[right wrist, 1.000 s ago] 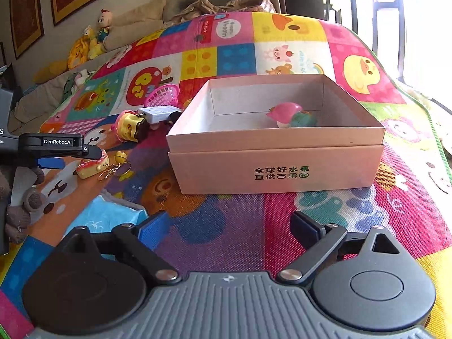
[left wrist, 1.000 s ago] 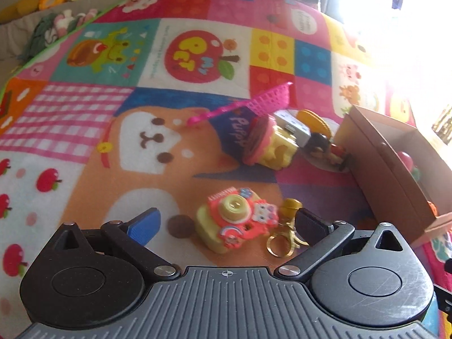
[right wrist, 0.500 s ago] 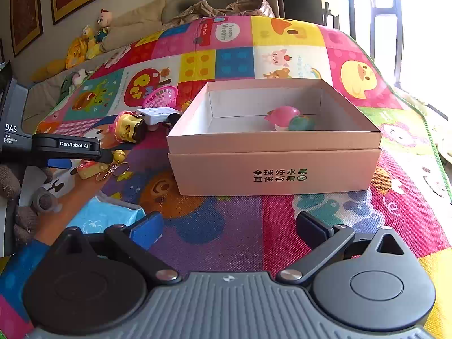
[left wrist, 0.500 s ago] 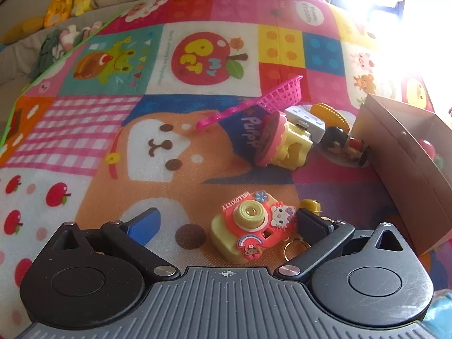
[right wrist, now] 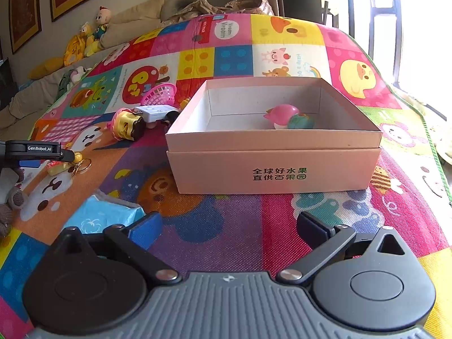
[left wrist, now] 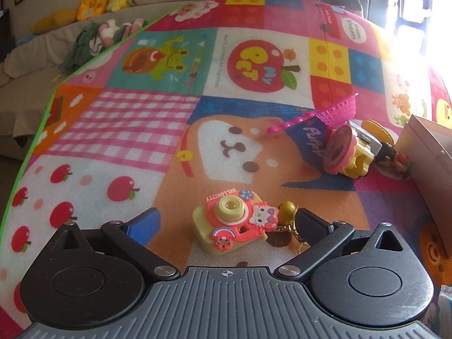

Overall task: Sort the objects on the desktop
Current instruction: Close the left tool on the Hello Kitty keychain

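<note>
left gripper (left wrist: 226,220): my jaws wide apart, gripping nothing; tilted down at the mat, fingers low over it
toy camera (left wrist: 234,227): lies between my left fingers, nearer the right one; pads not pressing it
keyring (left wrist: 288,217): gold bit, touching the camera's right side, just inside my right left-hand finger (left wrist: 310,226)
left blue pad (left wrist: 142,226): clear gap between it and the camera
right gripper (right wrist: 227,226): my jaws spread as wide as they go, empty; angled down, low over the mat
box (right wrist: 274,169): straight ahead of my right fingers, open top, apart from them
pink toy (right wrist: 282,114): inside the box, far side, touching a green ball (right wrist: 301,121)
blue packet (right wrist: 104,216): just beside my right hand's left finger, on its outer side
toy pile (left wrist: 347,152): ahead-right of my left fingers, well apart; pink basket (left wrist: 337,111), yellow toy, white block; beside the box's wall
mat (left wrist: 141,130): under everything, colourful squares
left gripper seen from right view: at far left, finger over the camera and keyring
</note>
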Tool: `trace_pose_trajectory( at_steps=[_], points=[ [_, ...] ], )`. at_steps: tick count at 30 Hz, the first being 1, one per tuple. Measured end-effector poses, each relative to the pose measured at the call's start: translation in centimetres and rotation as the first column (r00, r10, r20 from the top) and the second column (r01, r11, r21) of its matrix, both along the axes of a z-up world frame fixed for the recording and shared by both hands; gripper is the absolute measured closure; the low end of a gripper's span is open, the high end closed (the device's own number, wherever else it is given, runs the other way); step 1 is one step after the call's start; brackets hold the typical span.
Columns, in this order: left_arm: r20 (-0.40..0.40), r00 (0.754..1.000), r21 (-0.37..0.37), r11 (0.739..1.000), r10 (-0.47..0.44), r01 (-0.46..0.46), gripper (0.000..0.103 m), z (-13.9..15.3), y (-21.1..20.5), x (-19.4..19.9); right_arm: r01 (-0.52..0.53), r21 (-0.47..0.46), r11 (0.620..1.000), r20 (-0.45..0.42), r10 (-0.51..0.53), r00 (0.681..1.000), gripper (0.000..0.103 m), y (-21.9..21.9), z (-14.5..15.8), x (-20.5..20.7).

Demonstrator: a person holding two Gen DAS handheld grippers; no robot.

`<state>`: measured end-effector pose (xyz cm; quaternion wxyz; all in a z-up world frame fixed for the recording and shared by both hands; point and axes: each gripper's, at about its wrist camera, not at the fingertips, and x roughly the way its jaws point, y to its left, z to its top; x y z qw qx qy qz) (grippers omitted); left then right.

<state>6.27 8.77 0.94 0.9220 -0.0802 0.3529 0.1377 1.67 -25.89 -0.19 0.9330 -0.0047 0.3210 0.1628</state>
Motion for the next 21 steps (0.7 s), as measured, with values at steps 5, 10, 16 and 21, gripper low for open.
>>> trace_pose_trajectory(
  at_steps=[5, 10, 16, 21],
  points=[
    [0.054, 0.989, -0.13, 0.981, -0.138, 0.144, 0.0, 0.0, -1.3, -0.5, 0.005, -0.001, 1.0, 0.003, -0.005, 1.0, 0.0, 0.0, 0.0, -0.1],
    [0.093, 0.913, -0.214, 0.888, -0.397, 0.408, 0.0, 0.0, -4.5, -1.6, 0.006, -0.002, 1.0, 0.0, -0.006, 1.0, 0.0, 0.0, 0.0, 0.0],
    [0.078, 0.91, -0.063, 0.909, -0.407, 0.412, 0.0, 0.3, -5.8, -1.5, 0.01, 0.0, 1.0, 0.001, -0.01, 1.0, 0.0, 0.0, 0.0, 0.0],
    [0.003, 0.894, -0.007, 0.894, -0.449, 0.449, 0.0, -0.5, -6.0, 1.4, 0.007, 0.005, 1.0, -0.005, -0.007, 1.0, 0.0, 0.0, -0.1, 0.1]
  ],
)
